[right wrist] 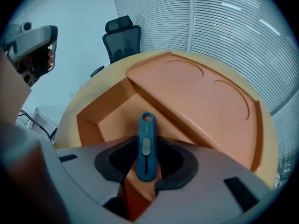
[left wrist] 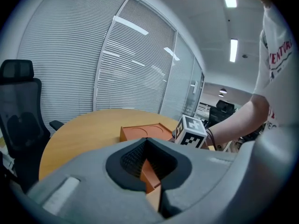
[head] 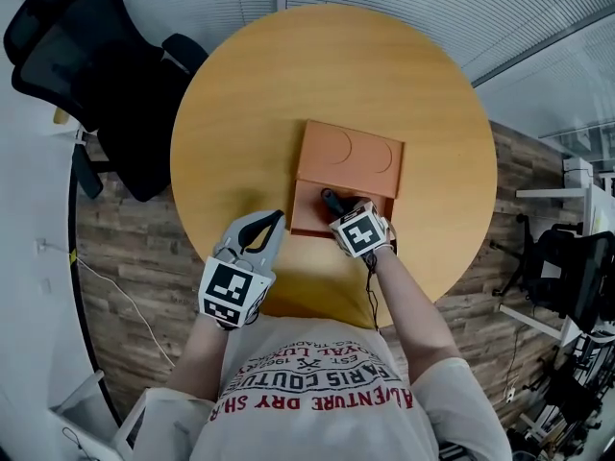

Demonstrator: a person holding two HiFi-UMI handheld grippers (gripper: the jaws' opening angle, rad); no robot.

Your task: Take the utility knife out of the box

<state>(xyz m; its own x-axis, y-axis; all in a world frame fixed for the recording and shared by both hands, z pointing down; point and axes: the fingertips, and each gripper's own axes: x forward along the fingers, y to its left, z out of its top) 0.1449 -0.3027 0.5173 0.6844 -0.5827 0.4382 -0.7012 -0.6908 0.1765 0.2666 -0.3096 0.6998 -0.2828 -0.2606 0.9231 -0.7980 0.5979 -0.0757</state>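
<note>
An orange box lies open in the middle of the round wooden table (head: 240,94), its lid (head: 351,152) folded back and its tray (head: 306,217) towards me. The dark blue utility knife (head: 333,199) lies in the tray. My right gripper (head: 341,206) points steeply down into the tray. In the right gripper view the knife (right wrist: 146,143) stands between the jaws of that gripper (right wrist: 146,149), with a sliver of orange showing on its left, so the pads do not press it. My left gripper (head: 279,216) rests shut on the table left of the box (left wrist: 140,132).
A black office chair (head: 86,65) stands at the table's far left. More chairs and desk frames (head: 567,267) crowd the right side. The floor around is wood plank. Slatted blinds (left wrist: 140,55) line the curved wall behind the table.
</note>
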